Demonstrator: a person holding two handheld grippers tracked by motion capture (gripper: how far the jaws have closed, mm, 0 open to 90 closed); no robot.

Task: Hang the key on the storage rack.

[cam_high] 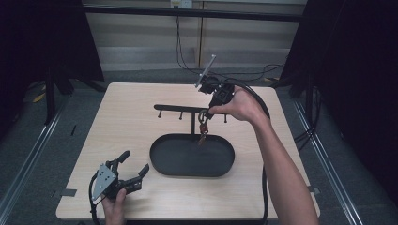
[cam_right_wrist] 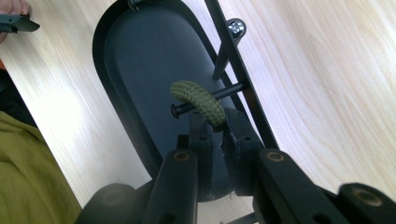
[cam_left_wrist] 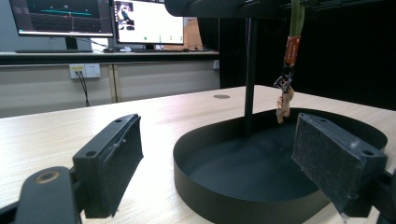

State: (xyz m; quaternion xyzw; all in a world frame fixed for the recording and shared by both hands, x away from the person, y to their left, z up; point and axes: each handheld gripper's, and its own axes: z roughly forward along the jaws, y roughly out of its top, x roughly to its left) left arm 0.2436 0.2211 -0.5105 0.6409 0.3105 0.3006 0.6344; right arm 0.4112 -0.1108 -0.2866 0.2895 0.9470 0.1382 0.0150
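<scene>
At the black metal hook rack (cam_high: 190, 108) above its oval tray (cam_high: 162, 161), the right claw (cam_right_wrist: 215, 125) pinches the green braided cord loop (cam_right_wrist: 198, 100) of a keychain, apparently looped over a peg; release remains. The left claw (cam_high: 133, 167) rests wide open on the desk (cam_high: 122, 117).

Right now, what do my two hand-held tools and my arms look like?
Both tools are black. The left tool has two flat rectangular pads and a grey three-cornered plate on top. The right tool carries a grey plate and trails a thick black cable. Forearms are bare, no sleeves.
</scene>
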